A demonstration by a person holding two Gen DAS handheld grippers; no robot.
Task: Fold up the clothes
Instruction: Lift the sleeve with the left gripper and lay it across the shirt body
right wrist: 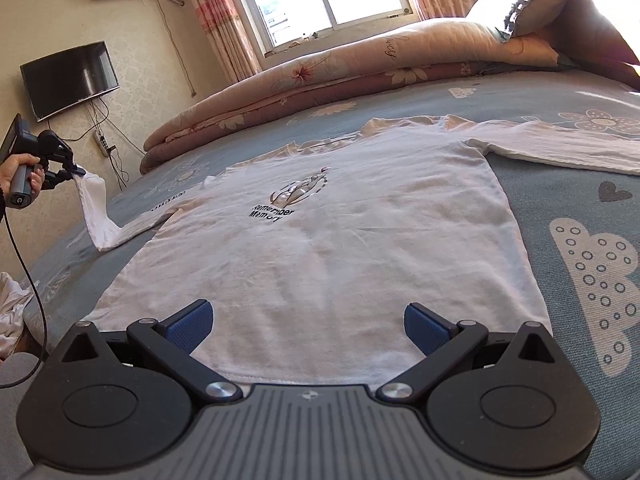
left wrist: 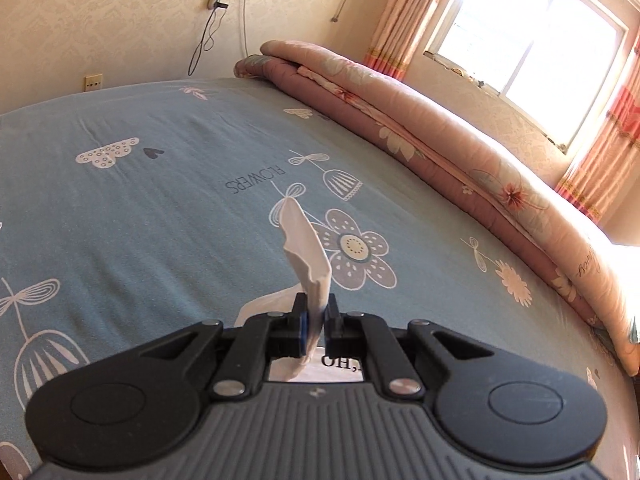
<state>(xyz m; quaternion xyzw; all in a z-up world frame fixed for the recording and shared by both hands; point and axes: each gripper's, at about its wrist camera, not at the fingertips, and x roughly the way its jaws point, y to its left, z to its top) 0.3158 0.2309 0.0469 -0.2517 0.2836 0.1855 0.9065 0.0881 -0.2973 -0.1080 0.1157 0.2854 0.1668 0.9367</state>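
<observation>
A white long-sleeved shirt with a black print lies flat, front up, on the blue flowered bed sheet. Its left sleeve is lifted off the bed, and my left gripper, held by a hand at the left edge of the right wrist view, is shut on the sleeve's end. In the left wrist view the sleeve cuff sticks up between the closed pads of the left gripper. My right gripper is open, hovering over the shirt's hem. The right sleeve lies spread on the bed.
A folded pink floral quilt runs along the far side of the bed, with a pillow at its right end. More white cloth is heaped at the bed's left edge. A TV hangs on the wall.
</observation>
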